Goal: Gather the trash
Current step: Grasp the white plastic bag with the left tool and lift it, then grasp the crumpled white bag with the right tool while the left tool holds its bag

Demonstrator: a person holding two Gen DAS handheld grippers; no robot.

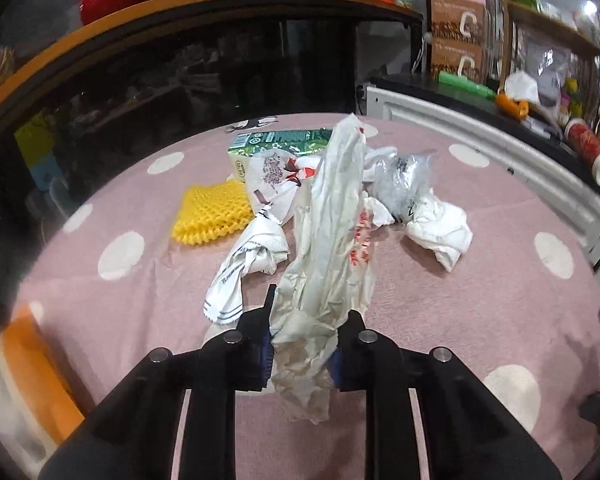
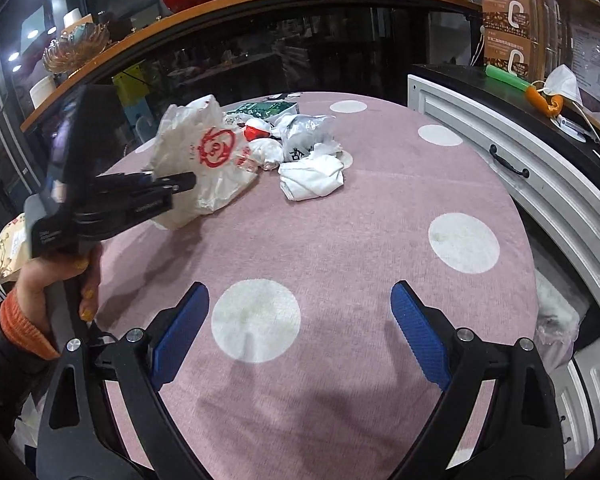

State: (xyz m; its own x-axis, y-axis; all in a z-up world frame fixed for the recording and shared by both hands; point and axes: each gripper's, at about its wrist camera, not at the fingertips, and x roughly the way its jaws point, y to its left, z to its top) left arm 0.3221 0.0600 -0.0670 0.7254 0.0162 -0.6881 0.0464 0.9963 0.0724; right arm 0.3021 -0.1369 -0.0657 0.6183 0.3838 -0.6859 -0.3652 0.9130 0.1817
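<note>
My left hand-held gripper [image 1: 306,344] is clamped on a crumpled white plastic bag [image 1: 332,240] printed in red. The blue pads pinch the bag near its bunched lower end, so most of it stands up and forward of the jaws while a short tail hangs below. The right wrist view confirms this from the side: the bag [image 2: 204,160] juts out past the fingertips, over the near edge of the trash pile. I judge the grip was taken on the gathered part because loose film gives no firm hold elsewhere.

My right hand-held gripper [image 2: 300,336] stands wide, nothing between its pads, above a bare stretch of the pink, white-dotted tabletop [image 2: 380,220], well apart from the pile. I read it as kept free for the next item.

The remaining trash lies clustered toward the far side of the tabletop:
- a yellow mesh piece [image 1: 210,216], flat, left of the pile;
- a green carton [image 1: 276,144], lying behind it;
- a striped white cloth or wrapper [image 1: 246,264], just beside the held bag;
- a grey-and-clear plastic bag [image 1: 404,180] touching a wad of white paper [image 1: 440,232].

No bin is visible in either view, so I cannot say where the bag is bound. Collection is, in my judgement, at an early stage.
</note>
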